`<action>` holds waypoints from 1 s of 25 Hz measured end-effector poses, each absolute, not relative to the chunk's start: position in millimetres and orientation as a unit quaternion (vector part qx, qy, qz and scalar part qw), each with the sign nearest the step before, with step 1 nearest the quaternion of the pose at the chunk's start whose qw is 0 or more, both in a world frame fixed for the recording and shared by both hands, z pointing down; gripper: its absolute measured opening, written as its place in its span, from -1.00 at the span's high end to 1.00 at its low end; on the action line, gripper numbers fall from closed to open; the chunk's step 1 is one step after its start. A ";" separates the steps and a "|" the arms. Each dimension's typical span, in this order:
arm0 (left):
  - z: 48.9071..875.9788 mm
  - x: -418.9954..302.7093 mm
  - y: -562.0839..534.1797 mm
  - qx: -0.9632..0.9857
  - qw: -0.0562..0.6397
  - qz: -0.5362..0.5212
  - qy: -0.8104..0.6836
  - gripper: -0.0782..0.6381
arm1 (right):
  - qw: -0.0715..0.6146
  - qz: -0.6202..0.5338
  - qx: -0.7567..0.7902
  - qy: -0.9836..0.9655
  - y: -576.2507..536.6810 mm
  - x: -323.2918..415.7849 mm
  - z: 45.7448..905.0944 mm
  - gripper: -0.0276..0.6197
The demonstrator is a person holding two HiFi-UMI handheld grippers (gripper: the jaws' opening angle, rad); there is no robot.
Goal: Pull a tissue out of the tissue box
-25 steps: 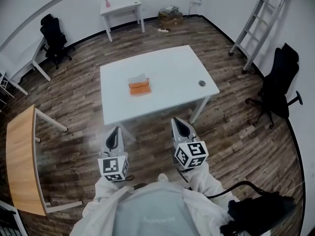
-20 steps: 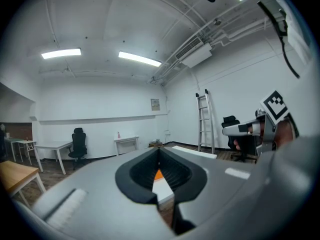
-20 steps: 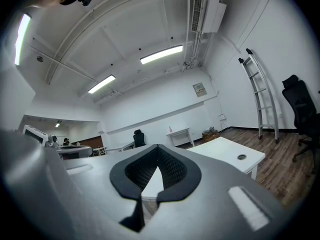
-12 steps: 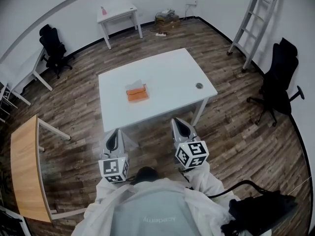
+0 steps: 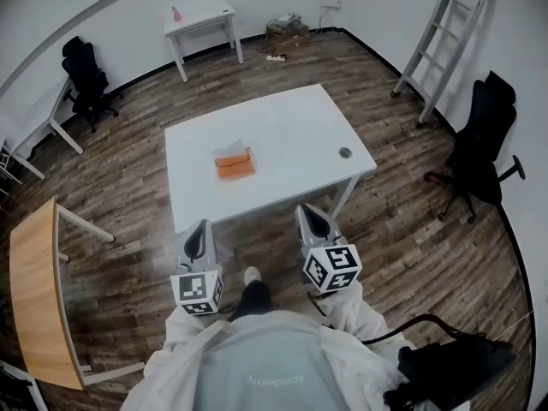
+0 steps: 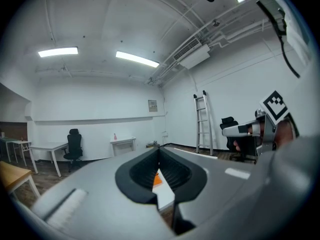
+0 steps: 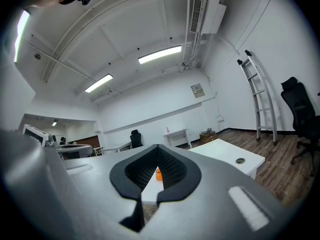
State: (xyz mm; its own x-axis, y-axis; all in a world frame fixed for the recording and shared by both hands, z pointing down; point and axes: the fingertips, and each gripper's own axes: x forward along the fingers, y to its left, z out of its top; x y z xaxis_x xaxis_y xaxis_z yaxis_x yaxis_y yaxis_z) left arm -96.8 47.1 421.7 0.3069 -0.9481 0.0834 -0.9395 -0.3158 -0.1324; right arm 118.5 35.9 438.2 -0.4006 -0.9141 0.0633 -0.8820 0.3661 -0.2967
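We find the tissue box (image 5: 234, 164), flat, rectangular and orange, at the centre of the smooth white rectangular table (image 5: 291, 135). Short of the table's near edge, the left gripper (image 5: 200, 229) and right gripper (image 5: 311, 215), grey-shelled with ribbed black pads, have their jaws pressed together on nothing. Their cubes (image 5: 198, 292) bear black-and-white square markers.

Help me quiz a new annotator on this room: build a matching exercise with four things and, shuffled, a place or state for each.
Things:
1. tissue box
2. ladder
3. pink bottle
4. left gripper

Places or states:
A. leaning against the wall
B. on the small table at the far side
C. jaws shut, nothing between them
D. on the big white table

Pairs: 1-D, 2-A, 3-B, 4-C.
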 end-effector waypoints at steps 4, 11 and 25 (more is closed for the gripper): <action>432.7 -107.7 33.4 -0.804 0.015 -0.077 0.589 0.78 | 0.043 -0.148 -0.540 0.827 20.7 107.9 446.0 0.91; 442.4 -126.3 -1.8 -0.802 0.001 -0.081 0.592 0.78 | 0.030 -0.153 -0.537 0.829 -14.0 88.4 451.3 0.91; 445.9 -144.7 -67.6 -0.812 -0.010 -0.092 0.576 0.78 | 0.021 -0.170 -0.547 0.819 -70.9 65.6 458.5 0.91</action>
